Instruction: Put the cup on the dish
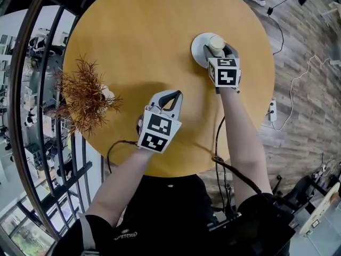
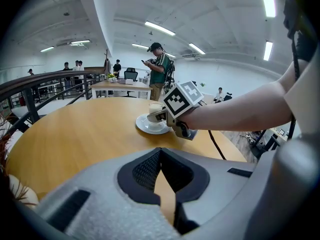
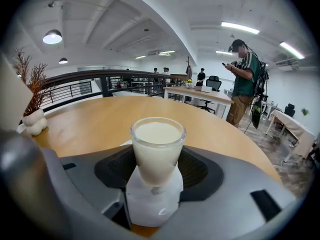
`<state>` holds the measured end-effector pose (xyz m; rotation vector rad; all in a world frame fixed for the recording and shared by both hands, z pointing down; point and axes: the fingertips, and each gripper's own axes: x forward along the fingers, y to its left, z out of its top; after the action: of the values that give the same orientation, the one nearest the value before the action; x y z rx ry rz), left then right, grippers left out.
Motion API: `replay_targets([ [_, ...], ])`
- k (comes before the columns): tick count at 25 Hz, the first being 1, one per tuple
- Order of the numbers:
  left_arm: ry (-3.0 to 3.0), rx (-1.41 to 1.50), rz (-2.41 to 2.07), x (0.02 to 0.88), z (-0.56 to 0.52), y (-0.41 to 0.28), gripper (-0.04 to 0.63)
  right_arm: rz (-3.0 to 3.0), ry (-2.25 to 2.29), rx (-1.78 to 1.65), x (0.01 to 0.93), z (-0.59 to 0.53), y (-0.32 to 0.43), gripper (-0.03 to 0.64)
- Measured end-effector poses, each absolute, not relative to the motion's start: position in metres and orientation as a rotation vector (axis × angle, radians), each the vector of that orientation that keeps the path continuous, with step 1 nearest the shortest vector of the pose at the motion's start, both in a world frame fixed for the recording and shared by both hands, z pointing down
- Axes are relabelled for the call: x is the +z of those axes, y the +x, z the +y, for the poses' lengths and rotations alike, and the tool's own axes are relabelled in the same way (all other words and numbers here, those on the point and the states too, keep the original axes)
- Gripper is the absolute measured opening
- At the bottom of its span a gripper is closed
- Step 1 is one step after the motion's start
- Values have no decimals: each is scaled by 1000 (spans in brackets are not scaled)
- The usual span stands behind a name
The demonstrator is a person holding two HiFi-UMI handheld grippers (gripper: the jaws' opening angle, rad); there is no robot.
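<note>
While the right gripper (image 1: 217, 48) pinches the cup (image 3: 157, 144) just over the dish (image 1: 197, 49) and the left gripper (image 1: 171, 94) sits aside, pressed together, placement looks nearly done; next: settle cup centred, then release.

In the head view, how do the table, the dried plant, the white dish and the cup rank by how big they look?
Largest to smallest:
1. table
2. dried plant
3. dish, partly hidden
4. cup
The plant stands up toward the camera, which may make it look bigger than it is.
</note>
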<state>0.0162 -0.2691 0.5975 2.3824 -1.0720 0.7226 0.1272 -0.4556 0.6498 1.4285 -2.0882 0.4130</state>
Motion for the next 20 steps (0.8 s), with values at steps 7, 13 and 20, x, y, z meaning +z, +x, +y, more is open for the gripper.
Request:
replay_targets([
  [7,2376,729,-1062,601,-268,18,8,-2091,1424,420,654,-455,127,256],
  [13,2376,733,-1057,601,-271,21,8,-2097,1421,427,655,-454,127,256],
  [20,2379,733,-1056,600,-272,24,8,-2106,1401,409,656,-450,122,255],
])
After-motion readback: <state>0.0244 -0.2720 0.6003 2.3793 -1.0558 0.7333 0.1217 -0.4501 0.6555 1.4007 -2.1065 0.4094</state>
